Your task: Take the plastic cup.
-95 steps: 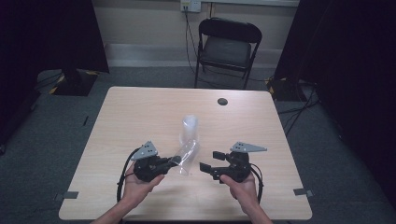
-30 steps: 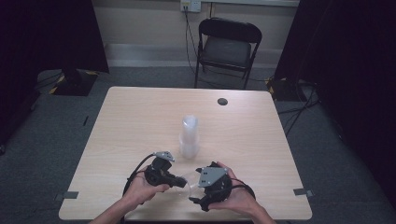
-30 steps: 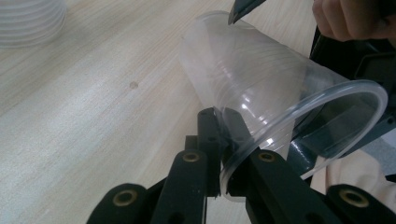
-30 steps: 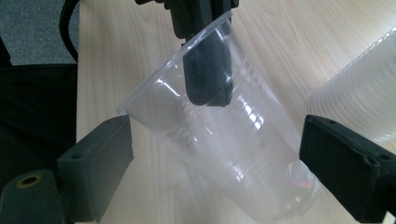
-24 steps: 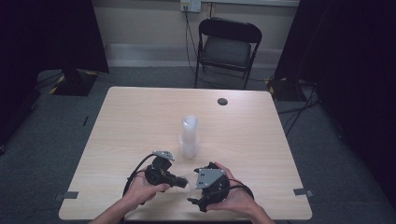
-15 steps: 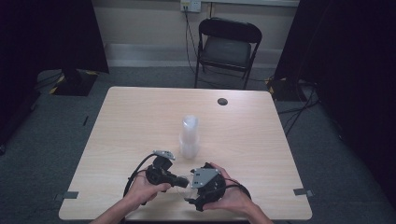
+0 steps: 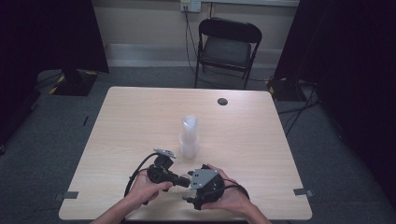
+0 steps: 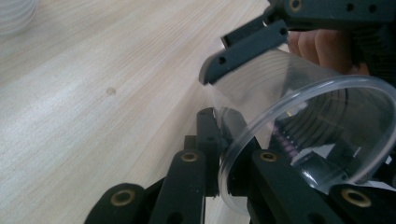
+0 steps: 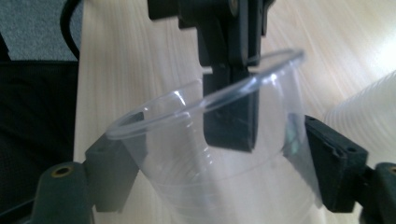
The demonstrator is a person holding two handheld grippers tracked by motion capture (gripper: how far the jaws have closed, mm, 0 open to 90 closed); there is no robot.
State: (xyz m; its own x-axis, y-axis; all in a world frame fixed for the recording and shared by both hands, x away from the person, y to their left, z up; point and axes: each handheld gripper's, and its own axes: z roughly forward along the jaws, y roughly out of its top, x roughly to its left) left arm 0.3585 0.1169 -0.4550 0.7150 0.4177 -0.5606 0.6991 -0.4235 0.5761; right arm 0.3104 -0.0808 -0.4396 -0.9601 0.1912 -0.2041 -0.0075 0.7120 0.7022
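A clear plastic cup [image 8: 308, 126] is held on its side just above the table's near edge. My left gripper [image 8: 219, 135] is shut on its rim, one jaw inside and one outside, and also shows from the front [image 9: 229, 70]. My right gripper [image 9: 224, 154] straddles the cup's body [image 9: 224, 196]; its jaws have just been closing and both pads now touch the walls. In the high view the left gripper [image 7: 186, 181] and right gripper [image 7: 190, 189] meet tip to tip. A stack of clear cups [image 7: 189, 136] stands upright on the table behind them.
The wooden table [image 7: 140, 121] carries a small dark round disc [image 7: 222, 101] near its far edge. A black folding chair [image 7: 227, 44] stands beyond the table. The stack of cups [image 9: 369, 112] is close to the right gripper's side.
My right hand has slid a little left toward the left gripper and its jaws have narrowed around the cup. The left hand has stayed put. Earlier the cup stack was lifted; it now stands.
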